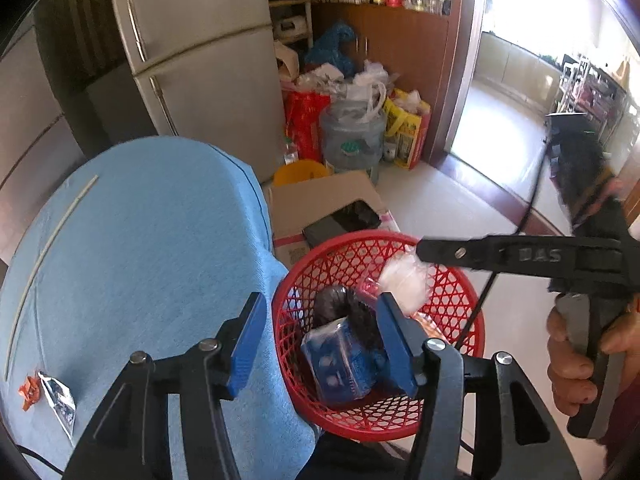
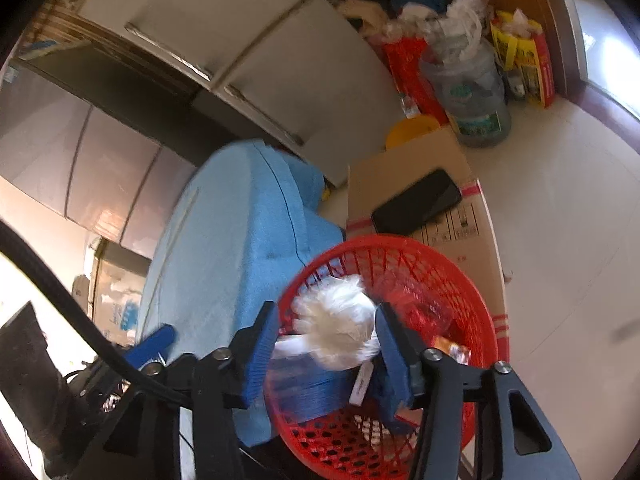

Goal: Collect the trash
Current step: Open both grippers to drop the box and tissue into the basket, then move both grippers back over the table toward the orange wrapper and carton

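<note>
Left gripper (image 1: pixel 320 344), right gripper (image 2: pixel 326 356) jaws apart, empty, over red basket (image 1: pixel 460 292); blue-clothed table (image 1: pixel 140 260); fridge (image 1: pixel 208 64) behind.

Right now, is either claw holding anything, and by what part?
Nothing is gripped. The left claw is open and empty above the red basket. The white bag sits between the right claw's open jaws, released over the basket.

A grey fridge (image 1: pixel 200 60) fills the upper left. A phone (image 1: pixel 342 222) lies on a cardboard box (image 1: pixel 320 196) at centre, a water jug (image 1: pixel 352 136) above it.
</note>
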The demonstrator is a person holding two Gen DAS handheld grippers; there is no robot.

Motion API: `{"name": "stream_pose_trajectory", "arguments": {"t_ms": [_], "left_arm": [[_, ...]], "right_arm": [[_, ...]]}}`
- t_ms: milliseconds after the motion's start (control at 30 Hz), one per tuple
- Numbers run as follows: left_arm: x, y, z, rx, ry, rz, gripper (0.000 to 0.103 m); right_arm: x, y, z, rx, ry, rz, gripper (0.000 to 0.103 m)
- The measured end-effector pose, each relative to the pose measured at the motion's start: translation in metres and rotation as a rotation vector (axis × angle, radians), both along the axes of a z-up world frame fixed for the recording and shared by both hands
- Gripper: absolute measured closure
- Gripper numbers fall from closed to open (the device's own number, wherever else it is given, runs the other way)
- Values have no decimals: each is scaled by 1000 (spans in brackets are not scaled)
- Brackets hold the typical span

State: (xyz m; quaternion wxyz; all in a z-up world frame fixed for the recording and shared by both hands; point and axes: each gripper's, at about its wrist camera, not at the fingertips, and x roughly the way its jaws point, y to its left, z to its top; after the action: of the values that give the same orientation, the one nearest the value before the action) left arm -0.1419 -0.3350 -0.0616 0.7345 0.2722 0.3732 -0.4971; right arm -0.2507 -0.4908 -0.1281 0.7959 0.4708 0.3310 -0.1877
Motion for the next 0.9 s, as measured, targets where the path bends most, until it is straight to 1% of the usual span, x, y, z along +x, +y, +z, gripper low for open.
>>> {"name": "stream_pose_trajectory", "arguments": {"t_ms": [67, 100, 167, 300, 367, 433, 467, 533, 567, 633, 700, 767, 800, 900], "left_arm": [[-6, 10, 7, -22, -15, -12, 44], [-8, 14, 10, -33, -23, -17, 44], [-12, 30, 22, -68, -62, -24, 44], [-11, 61, 49, -141, -154, 6, 43], [-5, 83, 65, -193, -186, 39, 40], [2, 109, 80, -246, -211, 85, 35], [6, 125, 87, -273, -223, 110, 35], [12, 148, 97, -307, -243, 150, 33], [17, 164, 102, -326, -258, 185, 32], [26, 189, 108, -347, -274, 240, 31], [36, 215, 113, -368, -278, 296, 31], [51, 245, 115, -385, -274, 378, 30], [56, 254, 113, -390, -269, 402, 29], [79, 293, 112, -403, -253, 514, 29]], "right_arm": [[6, 3, 0, 22, 41, 36, 47], [10, 6, 2, 15, 66, 53, 47], [15, 14, 11, -32, 110, 70, 47], [26, 30, 36, -91, 113, 77, 47], [38, 42, 55, -147, 111, 93, 47], [54, 61, 77, -225, 105, 121, 47], [63, 73, 90, -269, 99, 142, 47], [81, 98, 110, -342, 88, 183, 47], [91, 112, 120, -377, 80, 209, 47], [111, 141, 134, -422, 61, 259, 47], [131, 169, 145, -457, 50, 309, 47], [154, 199, 153, -492, 44, 367, 47], [164, 213, 156, -508, 44, 396, 47], [197, 260, 166, -562, 48, 491, 47]]}}
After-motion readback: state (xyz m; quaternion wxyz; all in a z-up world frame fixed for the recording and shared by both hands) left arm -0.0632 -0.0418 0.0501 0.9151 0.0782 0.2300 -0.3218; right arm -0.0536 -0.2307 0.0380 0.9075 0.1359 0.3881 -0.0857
